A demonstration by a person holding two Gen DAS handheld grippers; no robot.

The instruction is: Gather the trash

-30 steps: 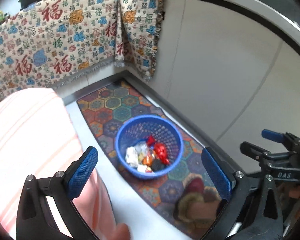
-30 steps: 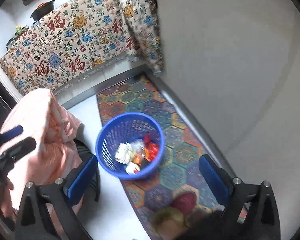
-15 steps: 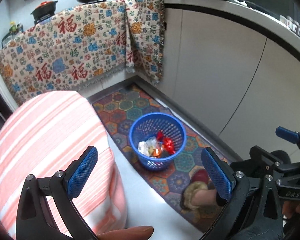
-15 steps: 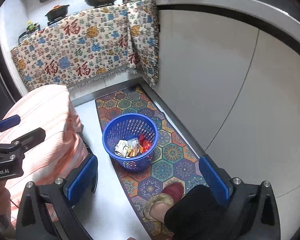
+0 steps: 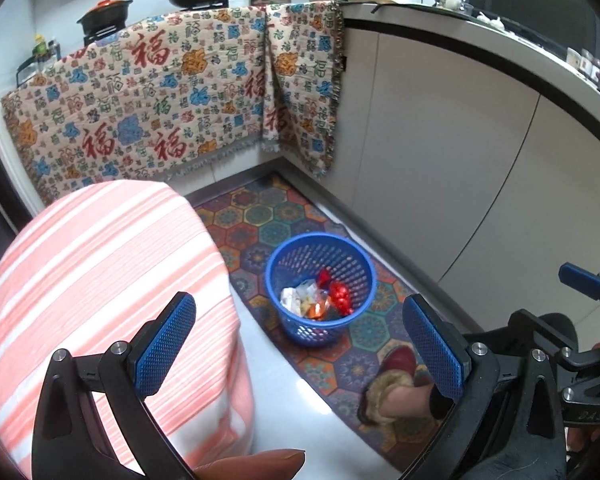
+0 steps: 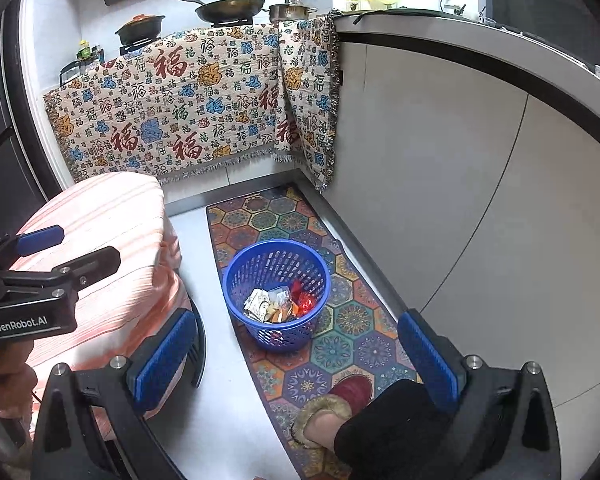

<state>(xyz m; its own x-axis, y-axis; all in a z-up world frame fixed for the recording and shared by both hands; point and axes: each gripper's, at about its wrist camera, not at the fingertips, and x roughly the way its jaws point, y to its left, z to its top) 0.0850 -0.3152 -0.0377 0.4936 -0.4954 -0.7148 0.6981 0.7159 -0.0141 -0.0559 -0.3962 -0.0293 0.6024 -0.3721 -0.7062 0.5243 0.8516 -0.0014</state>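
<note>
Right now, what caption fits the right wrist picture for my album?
Open right gripper above a blue basket of wrappers on a patterned mat.

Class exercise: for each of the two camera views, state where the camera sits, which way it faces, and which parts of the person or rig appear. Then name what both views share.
Left wrist: sits behind the open left gripper, looking down at the kitchen floor; shows the right gripper at its right edge, a fingertip, a slippered foot.
Right wrist: sits behind the open right gripper, facing the same way; shows the left gripper at its left edge and the foot.
Shared: blue basket of trash, rug, striped cover, patterned cloth.
</note>
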